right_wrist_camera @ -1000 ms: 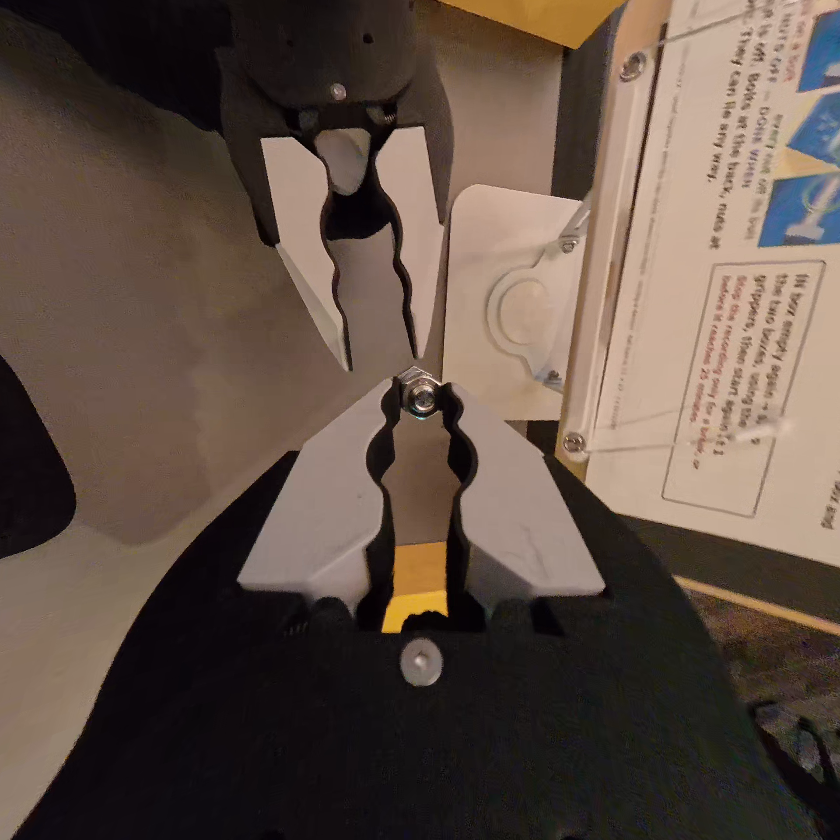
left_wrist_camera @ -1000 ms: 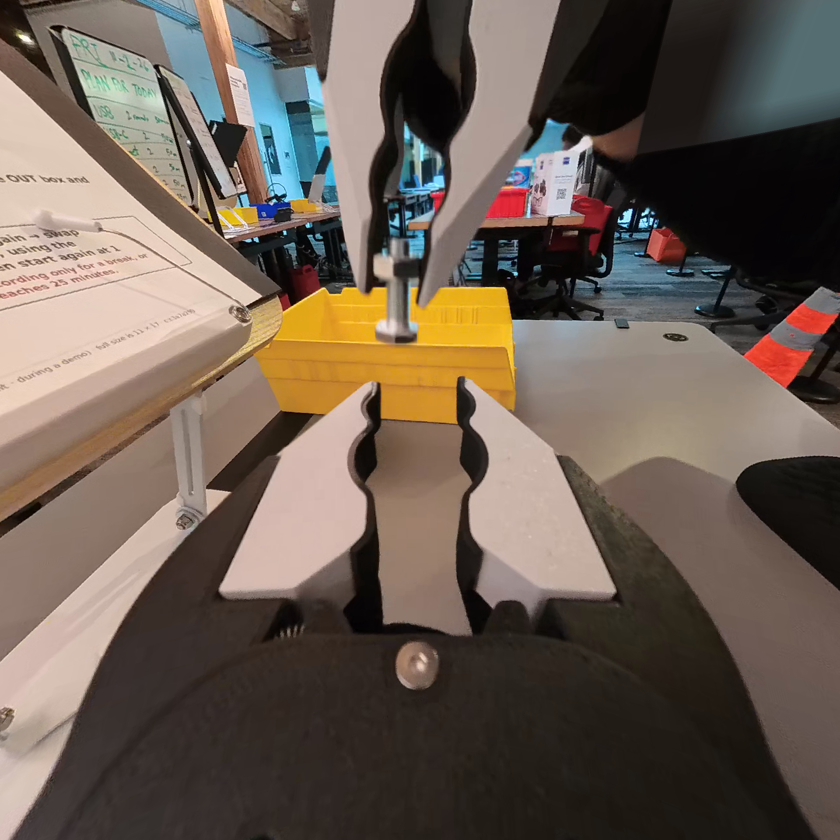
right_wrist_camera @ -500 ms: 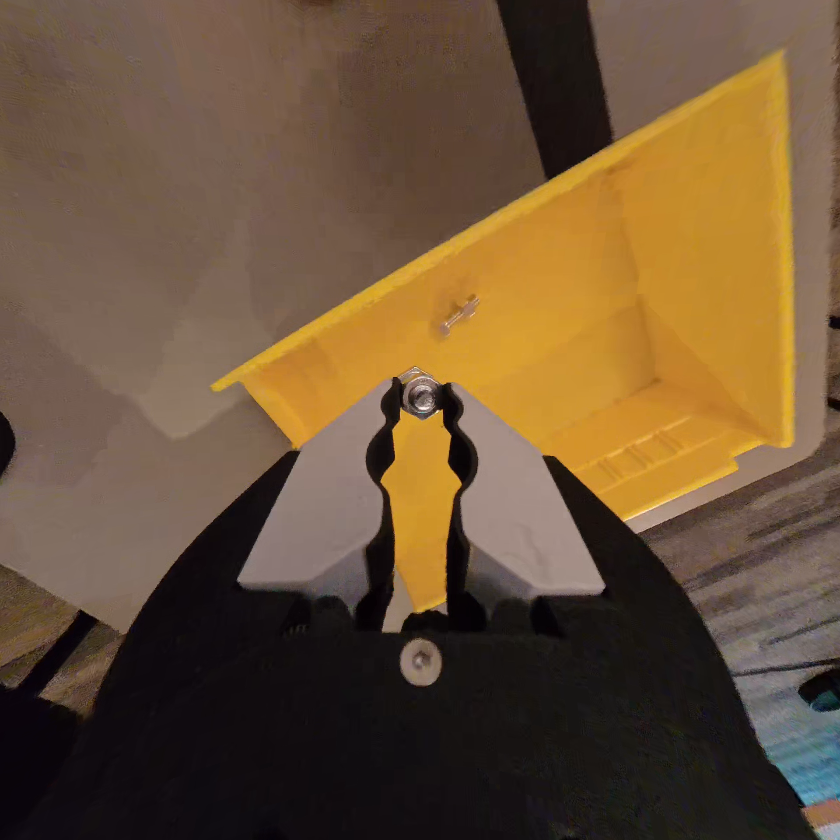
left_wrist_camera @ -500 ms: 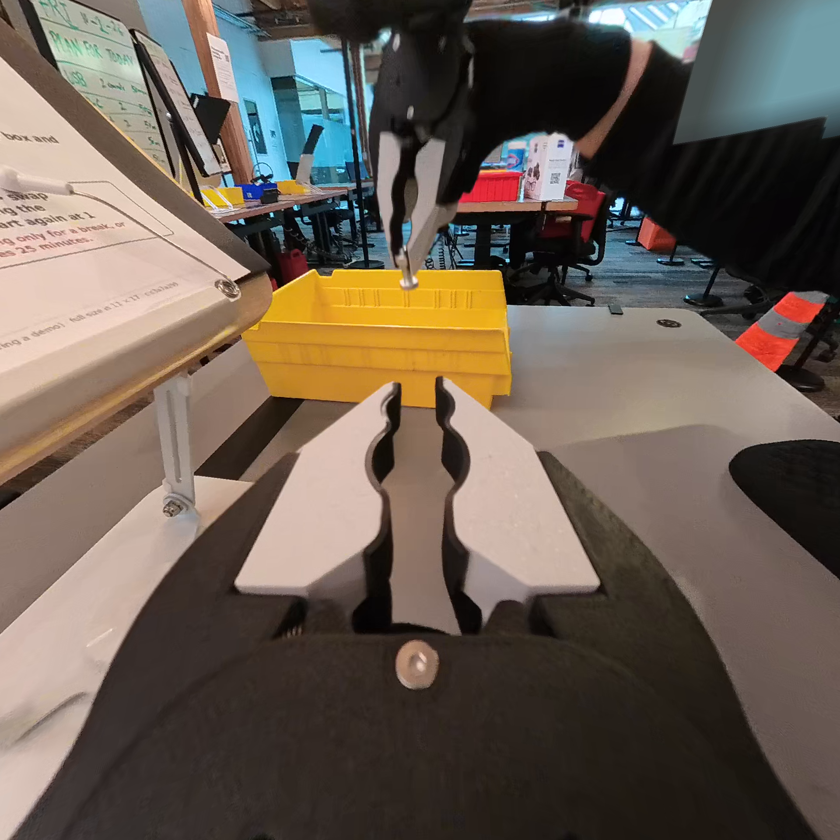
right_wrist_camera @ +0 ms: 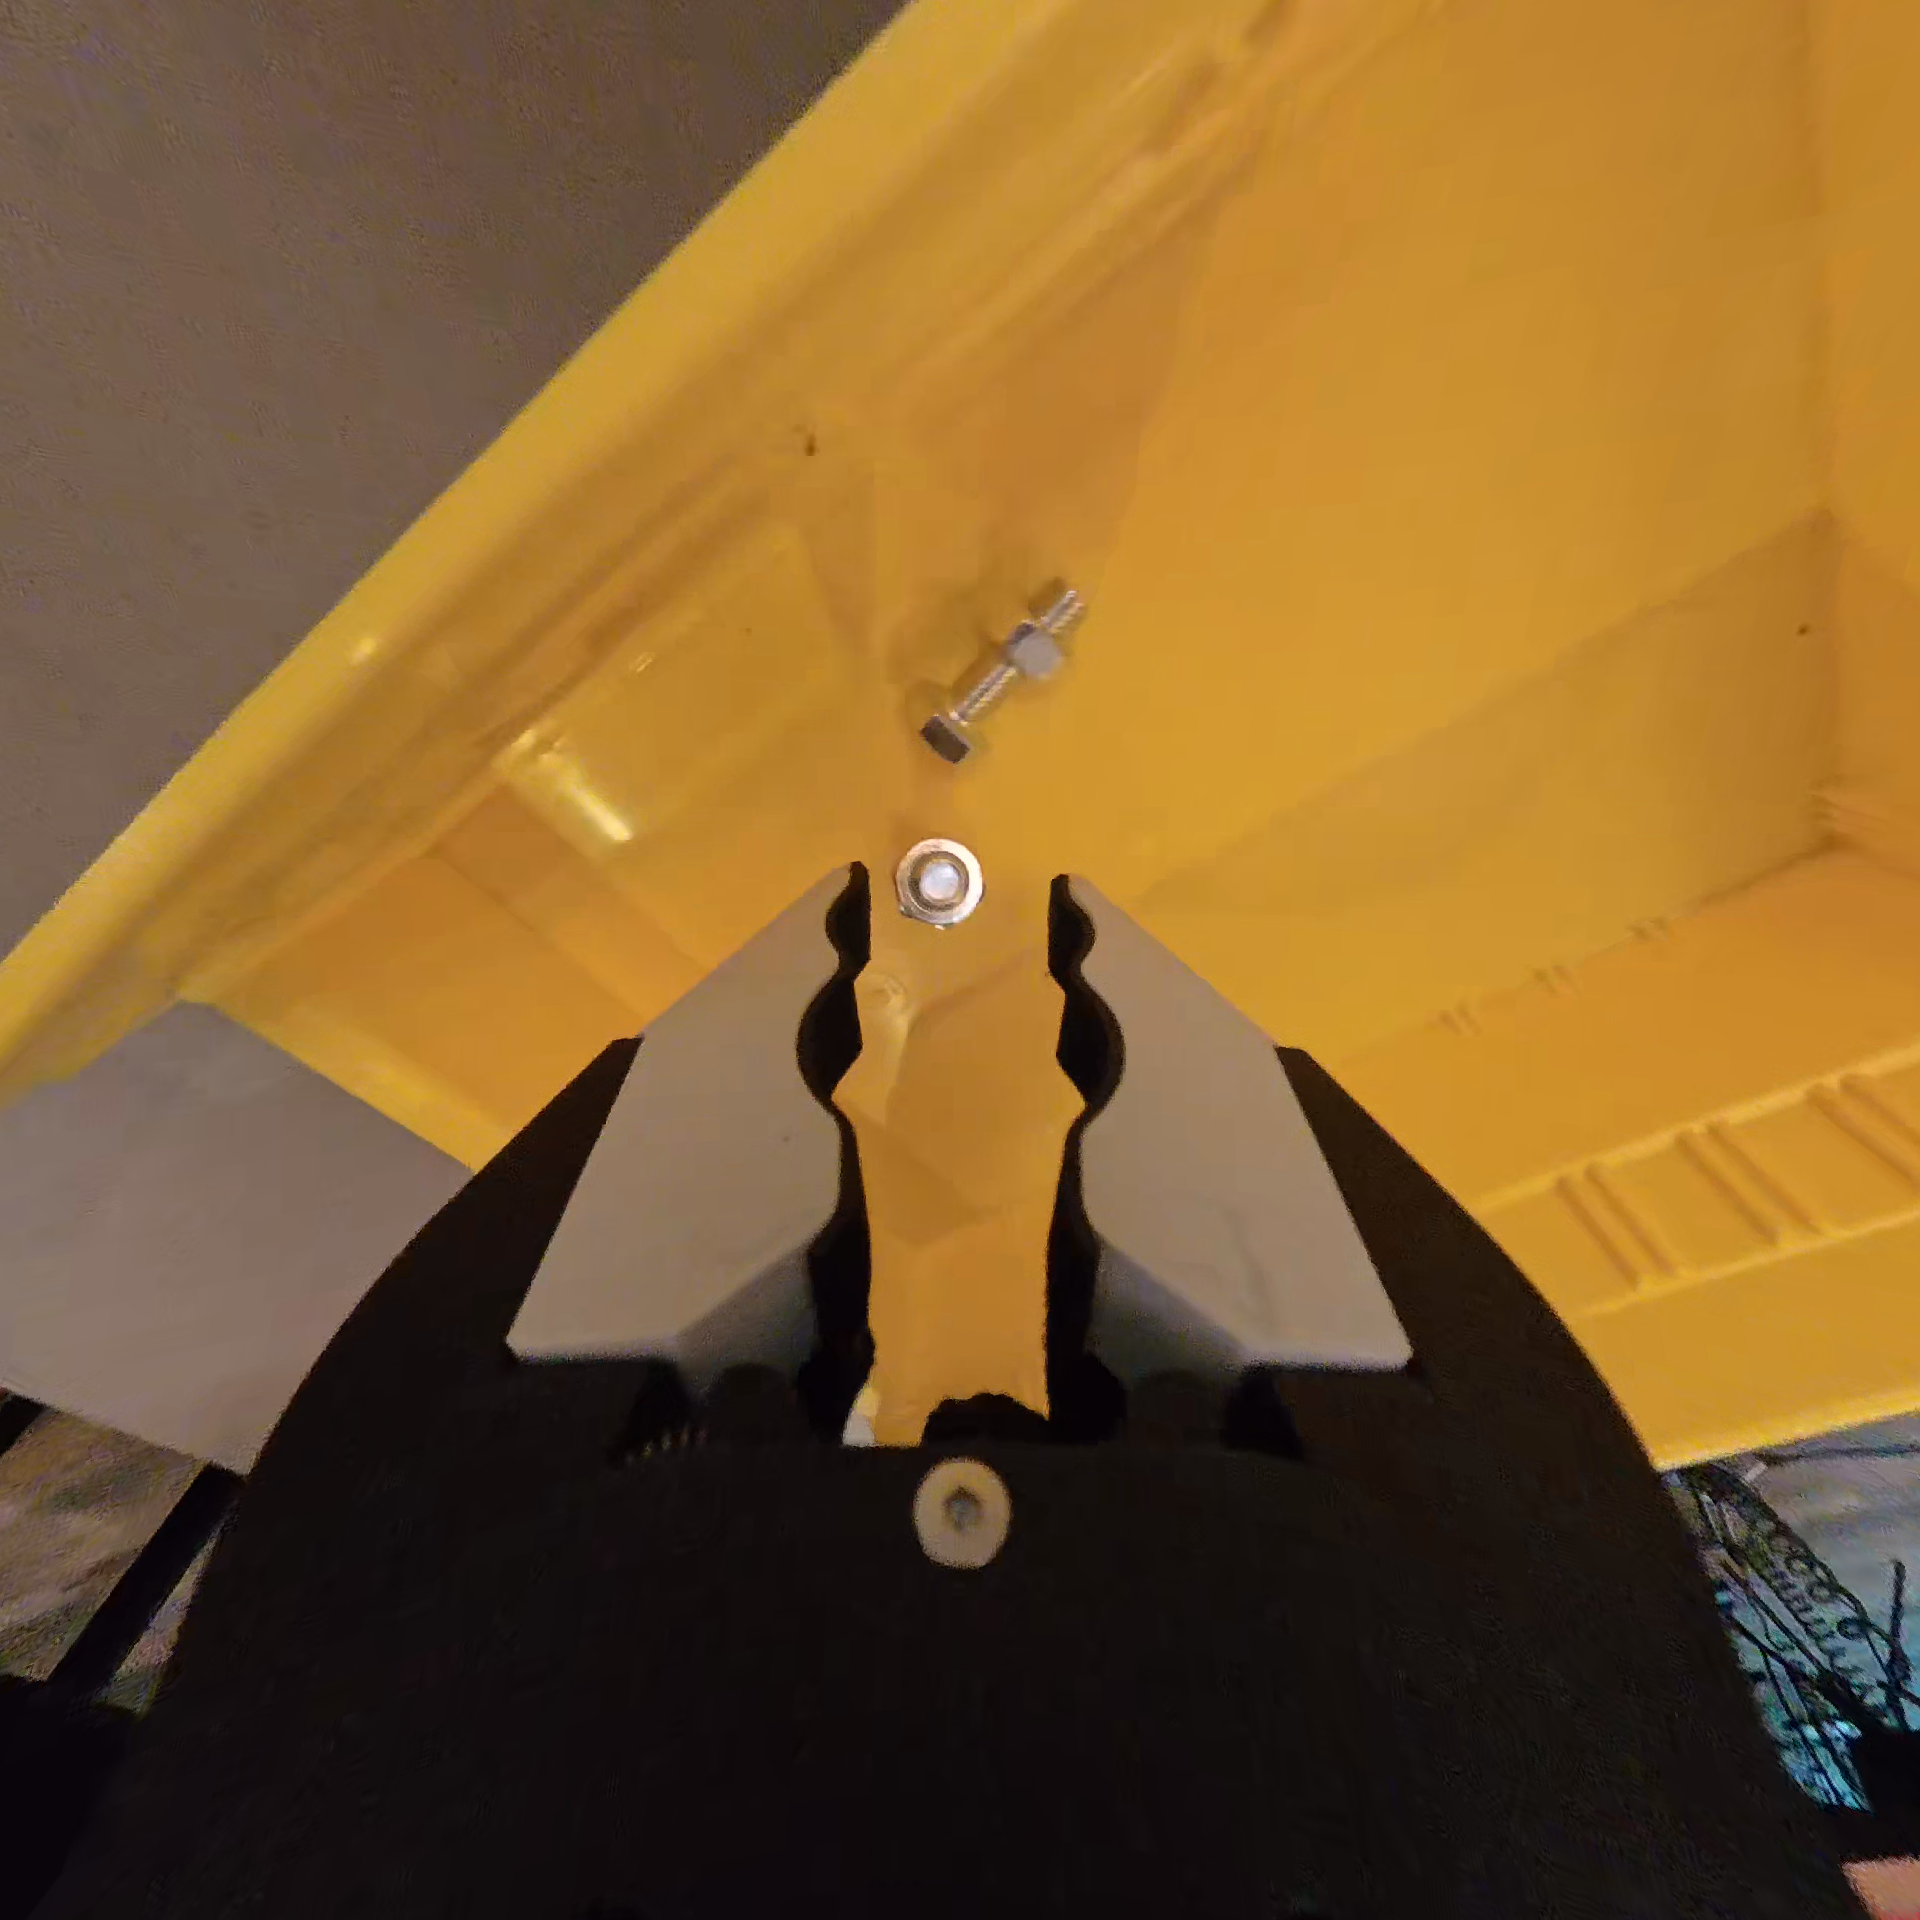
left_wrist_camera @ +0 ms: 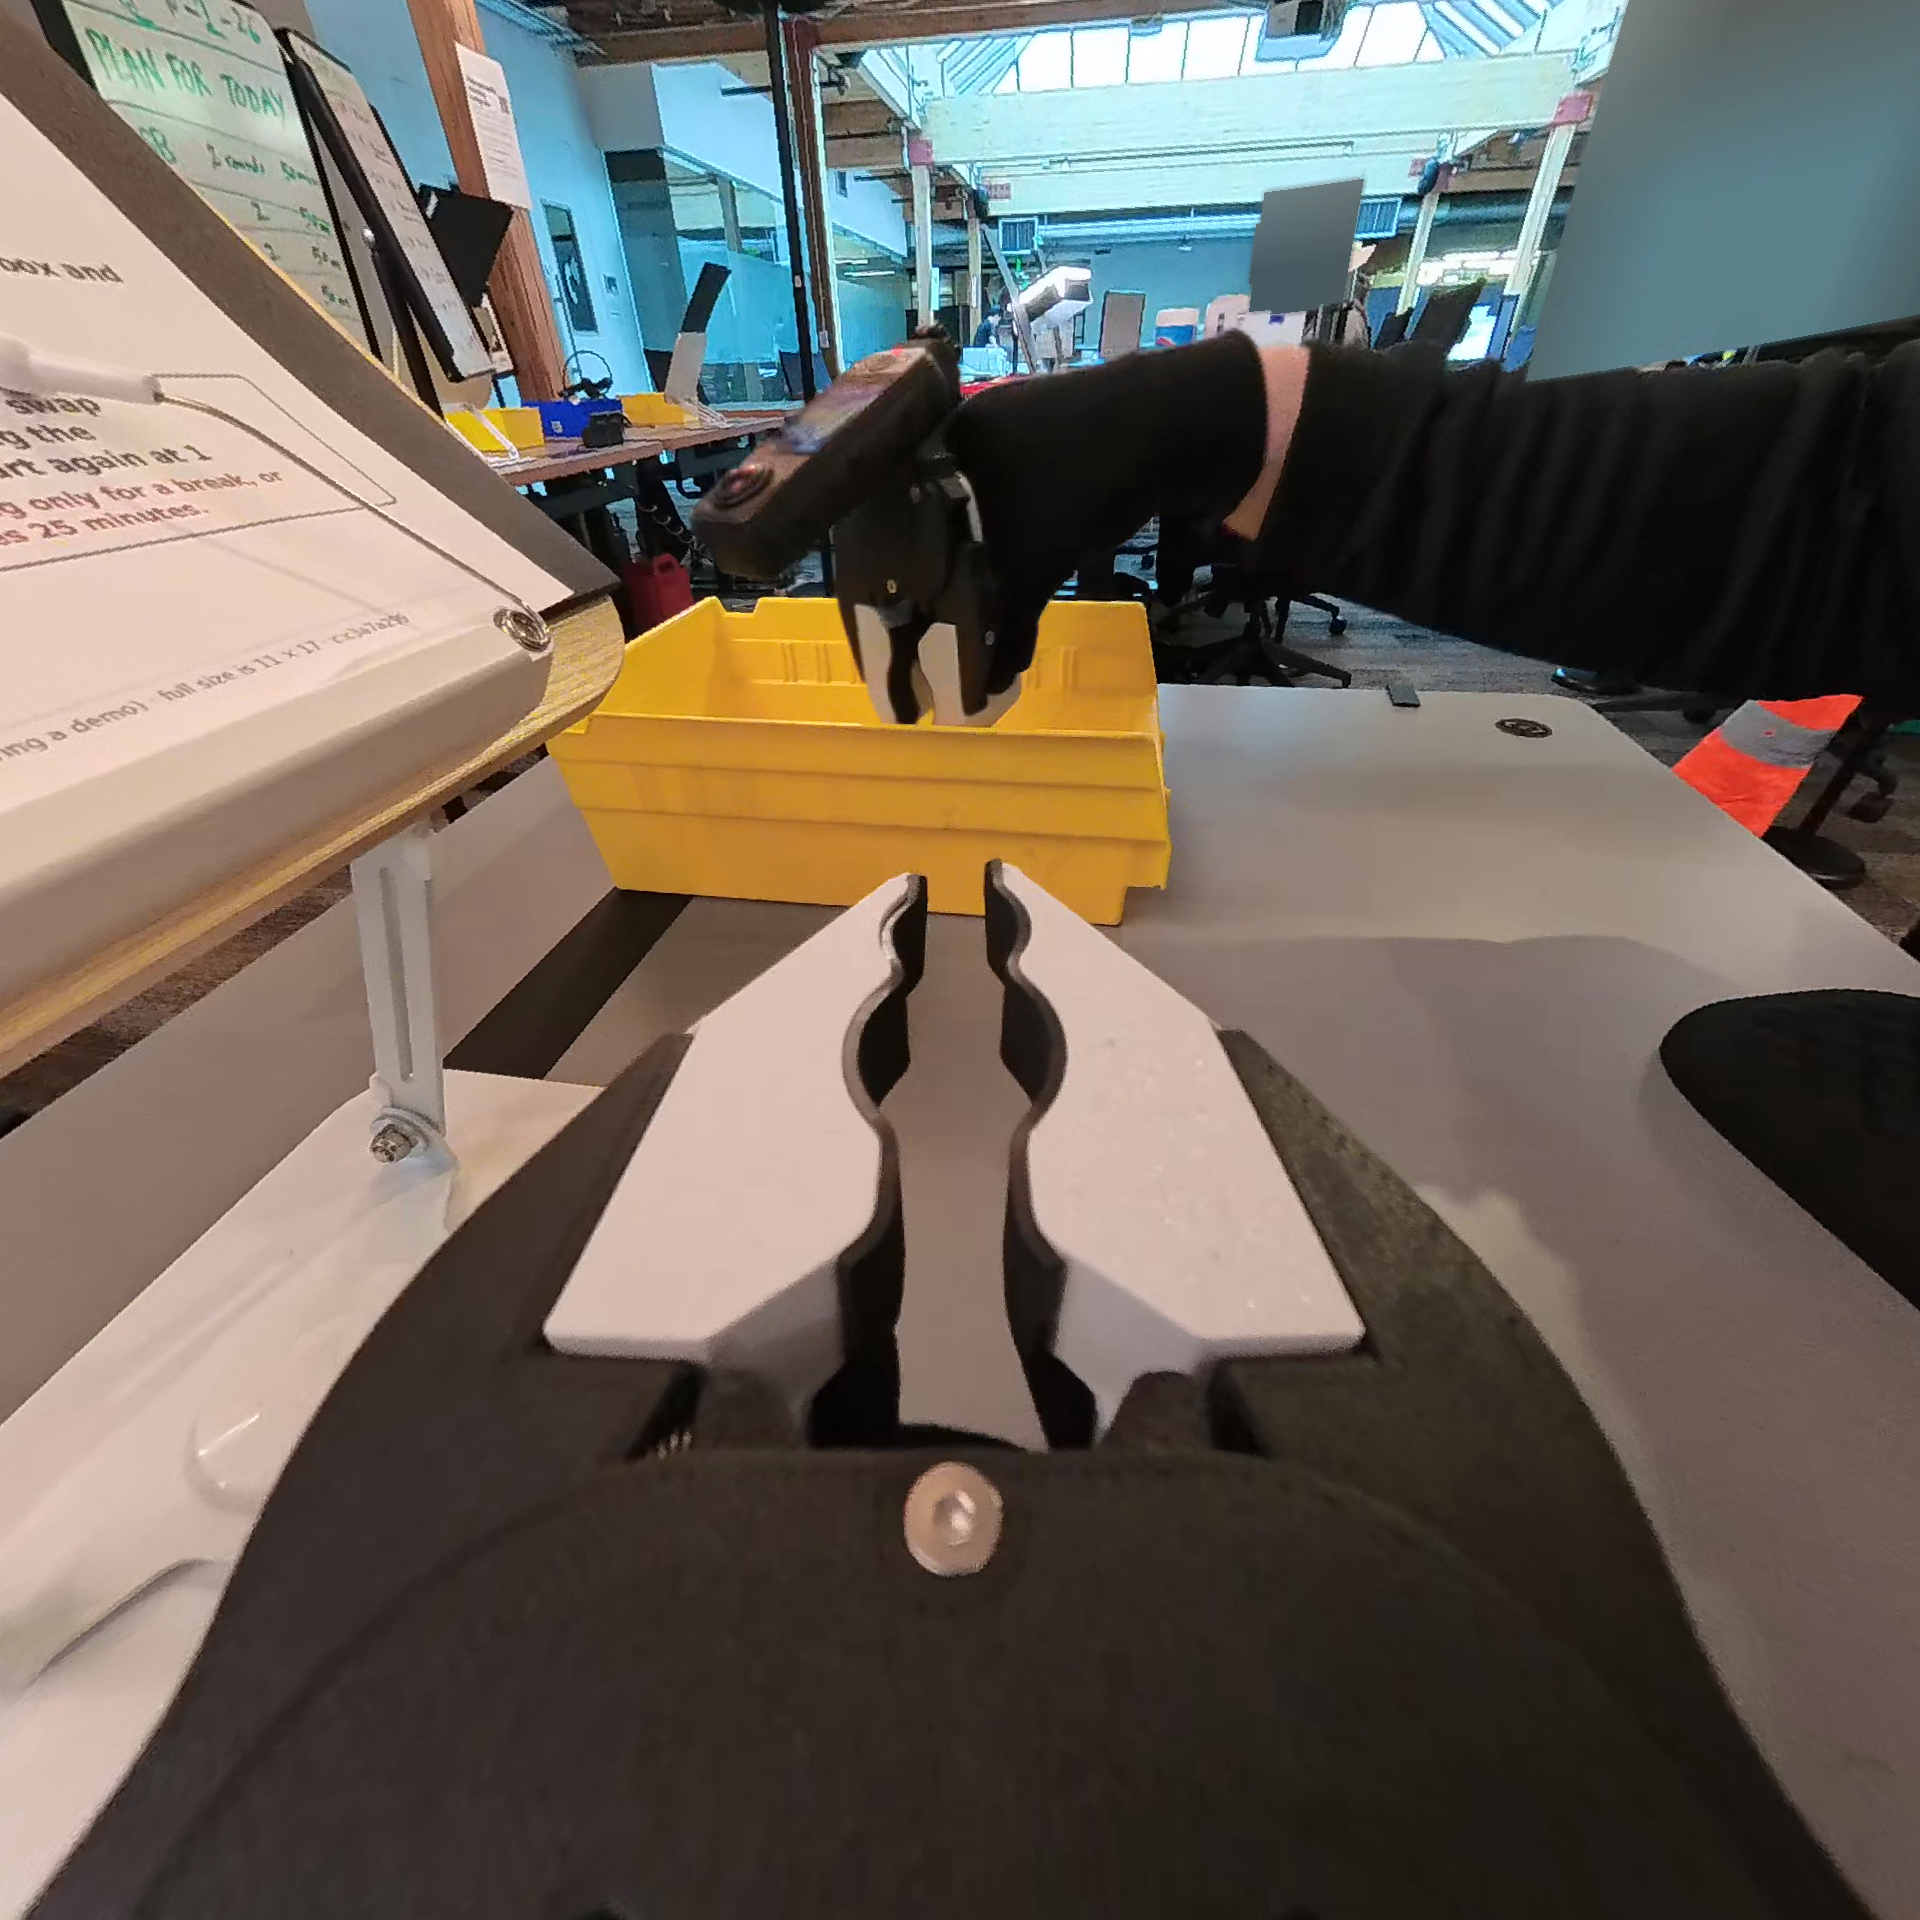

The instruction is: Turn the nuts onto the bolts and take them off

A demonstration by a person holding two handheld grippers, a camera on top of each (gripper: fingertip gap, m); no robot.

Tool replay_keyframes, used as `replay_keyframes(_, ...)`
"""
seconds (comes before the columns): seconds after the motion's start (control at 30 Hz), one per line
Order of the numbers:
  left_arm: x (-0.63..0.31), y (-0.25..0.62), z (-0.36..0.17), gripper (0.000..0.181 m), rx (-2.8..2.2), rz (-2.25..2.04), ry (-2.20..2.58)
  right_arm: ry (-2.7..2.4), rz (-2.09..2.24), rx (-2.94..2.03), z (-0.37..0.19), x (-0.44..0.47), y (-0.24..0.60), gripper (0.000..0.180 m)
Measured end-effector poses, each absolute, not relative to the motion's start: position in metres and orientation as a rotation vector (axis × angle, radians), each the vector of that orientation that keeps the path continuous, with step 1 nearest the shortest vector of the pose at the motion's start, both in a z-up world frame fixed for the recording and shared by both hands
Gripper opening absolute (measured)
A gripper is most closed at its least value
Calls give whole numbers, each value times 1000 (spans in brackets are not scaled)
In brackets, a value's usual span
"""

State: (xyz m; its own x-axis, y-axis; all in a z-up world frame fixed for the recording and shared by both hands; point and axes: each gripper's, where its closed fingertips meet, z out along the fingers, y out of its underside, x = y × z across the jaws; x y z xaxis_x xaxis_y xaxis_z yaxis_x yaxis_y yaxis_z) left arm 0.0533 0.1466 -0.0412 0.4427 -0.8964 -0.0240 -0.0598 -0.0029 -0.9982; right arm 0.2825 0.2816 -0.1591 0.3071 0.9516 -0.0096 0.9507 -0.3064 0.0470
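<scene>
My right gripper [right_wrist_camera: 954, 883] is open above the yellow bin [right_wrist_camera: 1351, 416], pointing down into it. A bolt with a nut [right_wrist_camera: 940, 883] shows end-on between its fingertips, touching neither. A second bolt with a nut on it [right_wrist_camera: 1003, 670] lies on the bin floor. My left gripper [left_wrist_camera: 951, 883] is empty, its jaws a narrow gap apart, low over the grey table [left_wrist_camera: 1455, 883] in front of the bin [left_wrist_camera: 852, 821]. In the left wrist view the right gripper [left_wrist_camera: 925, 707] dips into the bin, held by a black-sleeved arm [left_wrist_camera: 1558, 499].
A slanted instruction board [left_wrist_camera: 208, 582] on a white bracket [left_wrist_camera: 400, 997] overhangs the left side. Its white base plate [left_wrist_camera: 156, 1403] lies under it. A black pad [left_wrist_camera: 1818, 1122] lies at the right on the table. Tip to tip, the grippers are about 30 cm apart.
My right gripper carried the nutted bolt away from the left gripper to the bin, lowered and opened, letting go of it. My left gripper's jaws have narrowed and it stays empty.
</scene>
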Motion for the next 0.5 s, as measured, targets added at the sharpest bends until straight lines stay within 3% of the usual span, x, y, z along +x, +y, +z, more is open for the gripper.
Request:
replay_keyframes(0.13,54,147,-42,10,-1430,-806,916,1837,170,2620,-130,278,302,37)
replay_keyframes(0.27,52,154,-44,12,-1453,-712,906,2015,203,2764,-56,237,301,35)
replay_keyframes(0.5,32,185,-67,18,-1628,-422,818,2593,-190,2865,62,111,227,37)
